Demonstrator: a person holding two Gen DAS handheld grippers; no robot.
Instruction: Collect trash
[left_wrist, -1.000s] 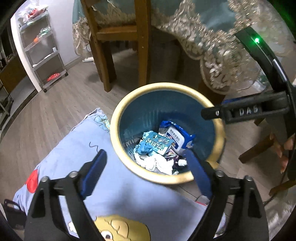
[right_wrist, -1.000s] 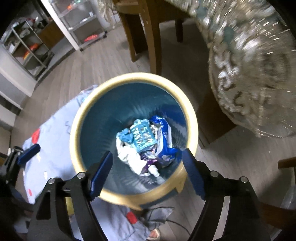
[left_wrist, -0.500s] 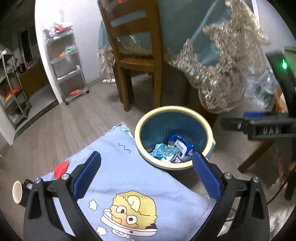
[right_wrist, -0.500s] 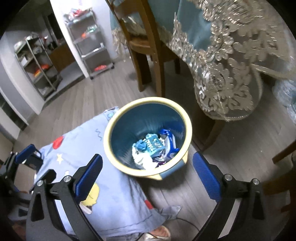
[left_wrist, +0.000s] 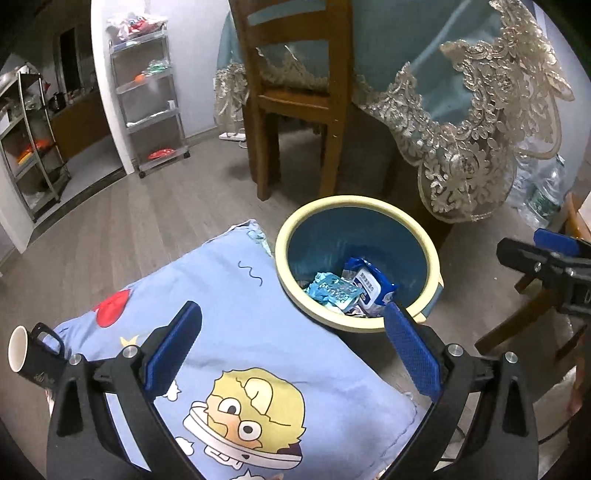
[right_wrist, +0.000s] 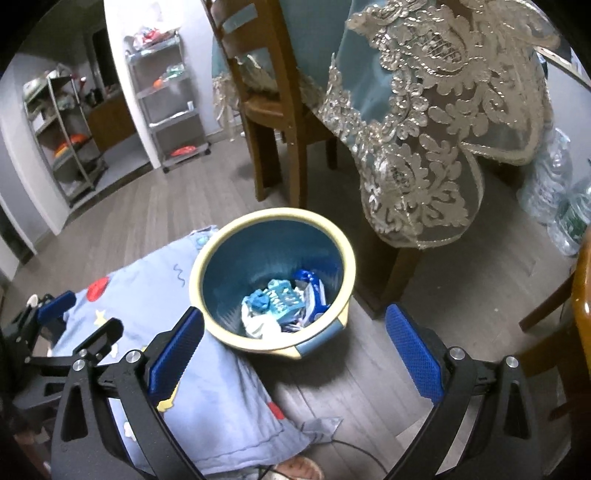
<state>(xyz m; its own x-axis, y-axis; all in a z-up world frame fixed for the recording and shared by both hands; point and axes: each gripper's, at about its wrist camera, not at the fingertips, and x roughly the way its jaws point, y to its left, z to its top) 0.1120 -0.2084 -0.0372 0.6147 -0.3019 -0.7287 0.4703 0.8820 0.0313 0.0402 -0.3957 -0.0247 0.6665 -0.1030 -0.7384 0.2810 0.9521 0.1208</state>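
Grey plank floor (right_wrist: 424, 332); bin (left_wrist: 432, 254) beside blue cartoon cushion (left_wrist: 258, 332)

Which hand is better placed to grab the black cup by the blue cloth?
Probably left: the cup sits beside the left gripper, jaws open; the right gripper is over by the bin.

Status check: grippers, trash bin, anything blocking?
Left gripper open, empty. Right gripper open, empty. Trash bin upright on floor, wrappers inside. Cartoon blanket against bin's left; rim clear.
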